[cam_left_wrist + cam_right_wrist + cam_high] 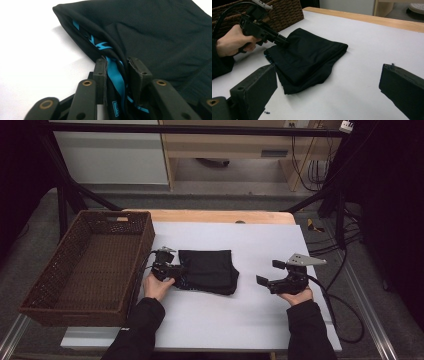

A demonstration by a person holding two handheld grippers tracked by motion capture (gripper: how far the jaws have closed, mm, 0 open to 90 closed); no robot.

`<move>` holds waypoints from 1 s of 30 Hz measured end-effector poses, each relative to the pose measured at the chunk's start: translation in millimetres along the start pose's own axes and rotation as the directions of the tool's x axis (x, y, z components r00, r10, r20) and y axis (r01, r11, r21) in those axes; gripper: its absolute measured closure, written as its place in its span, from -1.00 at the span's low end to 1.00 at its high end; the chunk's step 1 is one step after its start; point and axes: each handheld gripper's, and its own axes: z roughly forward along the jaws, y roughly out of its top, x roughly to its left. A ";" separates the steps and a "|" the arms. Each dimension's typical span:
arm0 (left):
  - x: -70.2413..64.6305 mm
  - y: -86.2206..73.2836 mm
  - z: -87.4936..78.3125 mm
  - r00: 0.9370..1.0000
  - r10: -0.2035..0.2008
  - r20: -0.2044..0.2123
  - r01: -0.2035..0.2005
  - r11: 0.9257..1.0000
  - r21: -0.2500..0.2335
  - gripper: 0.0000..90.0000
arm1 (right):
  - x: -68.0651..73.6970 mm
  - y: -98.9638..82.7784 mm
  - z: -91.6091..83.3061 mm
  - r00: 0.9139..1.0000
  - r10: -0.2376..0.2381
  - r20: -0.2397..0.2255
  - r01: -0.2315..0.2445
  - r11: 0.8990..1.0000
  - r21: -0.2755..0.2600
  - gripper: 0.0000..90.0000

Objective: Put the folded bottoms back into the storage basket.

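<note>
Black left tool [116, 71] level, pinching folded garment [210, 270]

The folded black garment [160, 37] is running off the top and right edges of the left gripper view, so its full outline is staying out of sight there. Its bunched edge is covering the inner faces of the left gripper [117, 72], and the printed blue band [116, 77] is showing too little to read. In the high view, the left gripper [181, 272] tips are disappearing into the dark cloth. The right gripper [324, 82] is being cut off by the bottom and right edges of its own view.
</note>
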 end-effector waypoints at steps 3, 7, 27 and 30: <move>1.6 -0.5 0.3 1.000 -0.001 0.014 0.001 1.000 0.001 0.59 | 0.0 0.0 0.0 1.000 0.000 0.000 0.000 1.000 0.001 -0.96; 0.4 -0.4 0.5 1.000 0.014 0.006 -0.014 1.000 0.003 0.61 | -0.1 0.1 -0.2 1.000 0.000 0.001 0.000 1.000 0.000 -0.96; -2.7 4.2 -6.8 1.000 0.010 0.028 -0.010 1.000 -0.013 0.81 | -0.6 -0.1 0.1 1.000 0.004 0.001 -0.004 1.000 0.002 -0.96; -5.6 7.2 -10.3 0.999 0.014 0.030 -0.013 1.000 -0.022 0.81 | -0.6 -0.2 0.1 1.000 0.005 0.000 -0.005 1.000 0.002 -0.96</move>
